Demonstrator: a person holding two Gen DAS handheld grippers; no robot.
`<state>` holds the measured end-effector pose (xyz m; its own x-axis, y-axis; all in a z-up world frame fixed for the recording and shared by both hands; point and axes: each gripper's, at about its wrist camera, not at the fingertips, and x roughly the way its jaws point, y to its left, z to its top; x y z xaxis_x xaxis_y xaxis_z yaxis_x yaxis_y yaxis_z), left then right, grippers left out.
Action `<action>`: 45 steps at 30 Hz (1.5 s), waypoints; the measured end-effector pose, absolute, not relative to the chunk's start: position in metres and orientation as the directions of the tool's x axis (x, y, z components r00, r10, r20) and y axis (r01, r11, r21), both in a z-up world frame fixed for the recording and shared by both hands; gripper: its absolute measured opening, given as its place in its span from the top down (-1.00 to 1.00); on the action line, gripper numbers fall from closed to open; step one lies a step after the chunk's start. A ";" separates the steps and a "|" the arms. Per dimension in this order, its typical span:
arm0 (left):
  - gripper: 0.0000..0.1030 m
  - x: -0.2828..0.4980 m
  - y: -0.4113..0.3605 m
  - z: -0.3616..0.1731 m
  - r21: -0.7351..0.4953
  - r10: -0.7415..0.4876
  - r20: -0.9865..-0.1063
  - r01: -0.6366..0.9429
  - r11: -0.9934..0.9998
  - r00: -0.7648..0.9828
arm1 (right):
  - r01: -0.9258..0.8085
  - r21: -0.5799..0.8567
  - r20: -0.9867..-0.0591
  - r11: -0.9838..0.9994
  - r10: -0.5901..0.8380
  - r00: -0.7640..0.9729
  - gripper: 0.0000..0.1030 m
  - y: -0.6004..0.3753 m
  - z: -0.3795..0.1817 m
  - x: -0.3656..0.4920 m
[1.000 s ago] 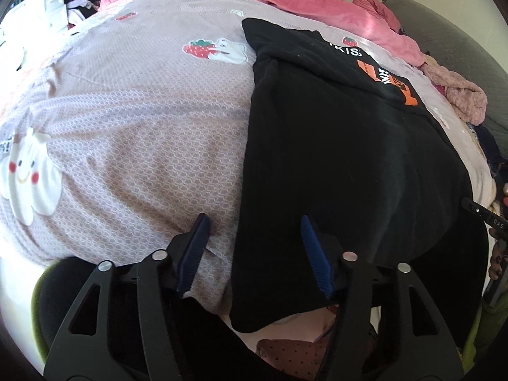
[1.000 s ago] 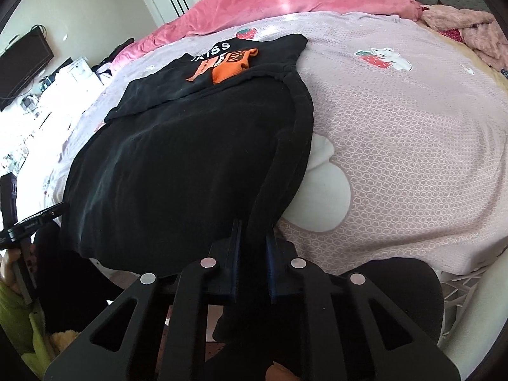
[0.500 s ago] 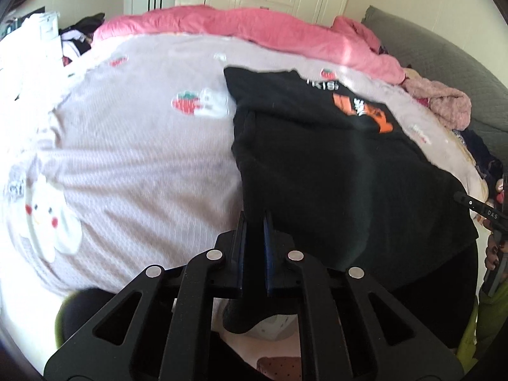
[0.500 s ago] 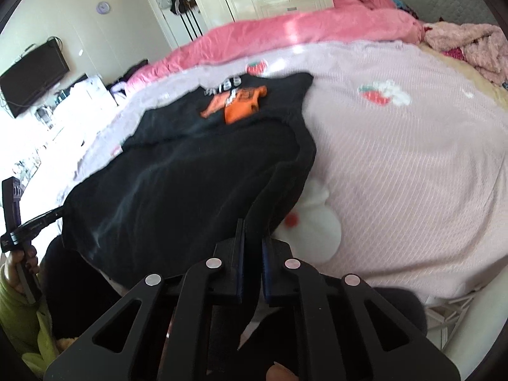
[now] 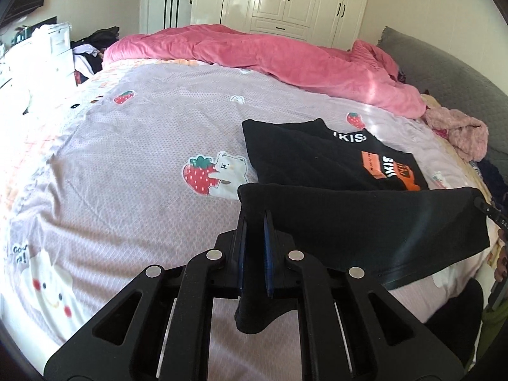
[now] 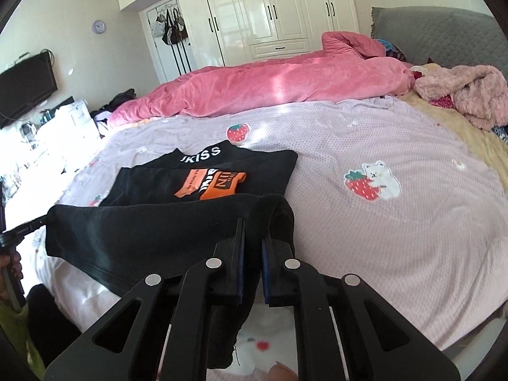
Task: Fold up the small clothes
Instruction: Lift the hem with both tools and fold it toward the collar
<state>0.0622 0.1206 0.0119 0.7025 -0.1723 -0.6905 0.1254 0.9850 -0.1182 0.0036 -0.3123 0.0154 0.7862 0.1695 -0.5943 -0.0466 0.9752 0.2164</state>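
Note:
A black T-shirt [image 5: 317,158] with an orange and white print lies on the lilac bed sheet [image 5: 127,158]; it also shows in the right wrist view [image 6: 203,171]. Its near hem is lifted off the bed and stretched between both grippers. My left gripper [image 5: 254,219] is shut on the hem's left corner. My right gripper [image 6: 252,228] is shut on the hem's right corner. The raised black cloth hides the lower part of the shirt.
A pink duvet [image 5: 270,54] lies bunched along the far side of the bed. A pink fluffy garment [image 6: 466,92] sits at the right by the grey headboard [image 6: 444,28]. White wardrobes [image 6: 270,9] stand behind. White drawers [image 5: 47,50] stand at the left.
My left gripper shut on the hem's left corner. Both grippers then lifted the hem up and carried it away from the bed's near edge, toward the shirt's printed end.

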 end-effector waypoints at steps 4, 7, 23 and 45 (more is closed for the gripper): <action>0.91 0.080 0.114 -0.003 -0.116 -0.160 -0.707 0.111 0.987 0.688 | -0.019 0.176 -0.629 0.984 0.128 0.766 0.84 -0.305 0.003 0.027; 0.83 0.078 0.113 -0.010 -0.125 -0.166 -0.708 0.109 0.986 0.686 | 0.002 0.175 -0.659 0.985 0.116 0.743 0.64 -0.302 -0.009 0.035; 0.00 0.031 0.114 -0.026 -0.237 -0.280 -0.697 0.157 0.959 0.660 | 0.000 0.329 -0.678 0.945 0.236 0.696 -0.06 -0.296 -0.037 -0.017; 0.93 0.044 0.109 -0.041 -0.239 -0.267 -0.730 0.130 0.962 0.629 | -0.034 0.366 -0.692 0.930 0.297 0.658 0.85 -0.283 -0.053 0.002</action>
<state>0.0437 0.1089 -0.0407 0.6294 -0.2669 -0.7298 0.1304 0.9621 -0.2394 0.0019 -0.2834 -0.0526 0.6582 0.2969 -0.6919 -0.0343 0.9298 0.3664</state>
